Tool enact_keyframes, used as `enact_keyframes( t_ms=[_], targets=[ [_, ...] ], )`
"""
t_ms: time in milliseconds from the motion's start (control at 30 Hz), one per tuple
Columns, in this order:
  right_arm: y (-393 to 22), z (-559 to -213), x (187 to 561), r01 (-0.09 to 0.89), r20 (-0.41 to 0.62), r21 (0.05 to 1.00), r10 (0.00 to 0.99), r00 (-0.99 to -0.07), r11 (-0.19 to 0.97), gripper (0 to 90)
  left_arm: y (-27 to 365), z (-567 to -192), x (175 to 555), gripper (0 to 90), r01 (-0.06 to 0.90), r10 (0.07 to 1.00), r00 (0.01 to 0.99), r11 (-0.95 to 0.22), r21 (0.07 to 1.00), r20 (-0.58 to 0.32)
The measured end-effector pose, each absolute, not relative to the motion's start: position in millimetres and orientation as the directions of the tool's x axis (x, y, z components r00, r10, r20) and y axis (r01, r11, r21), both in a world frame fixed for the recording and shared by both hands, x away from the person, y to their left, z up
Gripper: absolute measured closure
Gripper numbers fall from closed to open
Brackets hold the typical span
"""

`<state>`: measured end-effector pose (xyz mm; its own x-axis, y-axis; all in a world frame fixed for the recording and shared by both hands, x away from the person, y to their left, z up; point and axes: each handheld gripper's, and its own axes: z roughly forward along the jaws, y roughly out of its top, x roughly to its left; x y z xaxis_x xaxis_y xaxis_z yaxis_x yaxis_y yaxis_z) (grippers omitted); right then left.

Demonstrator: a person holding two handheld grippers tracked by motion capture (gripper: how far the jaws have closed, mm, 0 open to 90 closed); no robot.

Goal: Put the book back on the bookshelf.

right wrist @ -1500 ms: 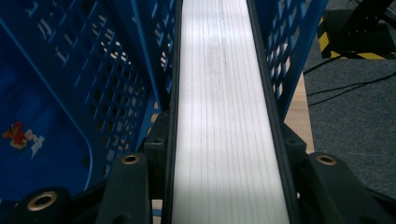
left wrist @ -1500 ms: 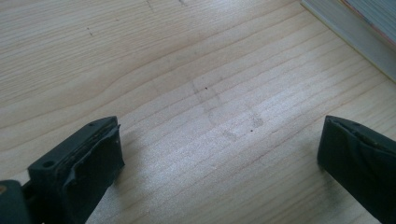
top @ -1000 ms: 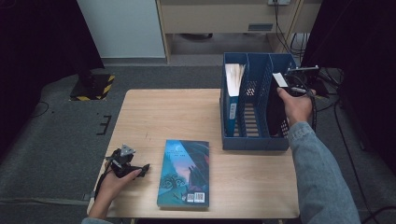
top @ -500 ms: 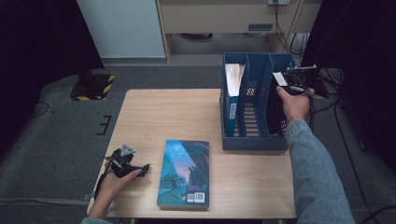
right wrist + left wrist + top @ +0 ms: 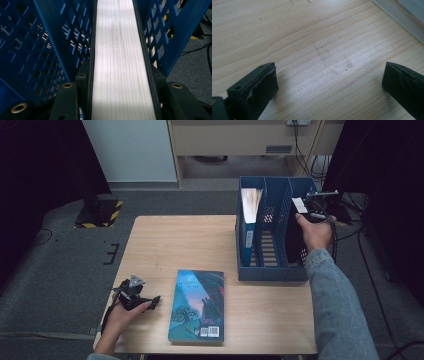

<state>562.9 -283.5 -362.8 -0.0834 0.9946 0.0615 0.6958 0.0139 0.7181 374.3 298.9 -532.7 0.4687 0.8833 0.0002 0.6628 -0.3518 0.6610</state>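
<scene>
While reaching toward two o'clock across the bench [image 5: 175, 240], holds a dark book [image 5: 294, 240] with the right claw [image 5: 301, 214]. Keeps that book on edge in the rightmost compartment of a blue file rack [image 5: 272, 270], at about two o'clock on the bench. Grips it from the three o'clock side, near the top of the book.

Seen along the right claw [image 5: 120, 71]: pale page edge of the dark book [image 5: 120, 37] running straight away toward twelve o'clock, one black jaw against each cover, at nine and at three o'clock. Has just been opening those jaws a little, with the book between them and both covers touched. Blue lattice walls of the rack [image 5: 50, 37] close on both sides.

Rests the left claw [image 5: 150, 301] low on the bench at about eight o'clock, jaws pointing toward three o'clock. Holds nothing there: from the left claw [image 5: 329, 77], jaws spread wide over bare wood.

Leaves a teal book [image 5: 197, 305] flat on the bench at six o'clock, just beside the left claw and apart from it; a corner of the same book [image 5: 402, 17] at one o'clock in the left gripper view. Has another book with a blue spine [image 5: 248, 220] standing in the leftmost compartment of the rack.
</scene>
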Motion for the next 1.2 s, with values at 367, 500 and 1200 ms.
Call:
enact_keyframes(
  t_ms=[367,500,1200],
  targets=[
    [-284.6,-359.3,548.8,0.682,0.114,0.731,0.987,-0.113,-0.007,39.7,298.5,-532.7,374.7,0.0,0.663,0.884,0.468,-0.352,0.661,0.001],
    [-284.1,-359.1,544.1,0.69,0.126,0.724,0.984,-0.123,-0.006,38.5,298.4,-532.8,374.6,0.0,0.663,0.884,0.467,-0.351,0.661,0.0],
    [-280.7,-355.9,535.4,0.698,0.153,0.716,0.976,-0.155,-0.001,24.6,297.9,-532.8,374.5,0.0,0.664,0.885,0.466,-0.348,0.661,-0.003]
  ],
)
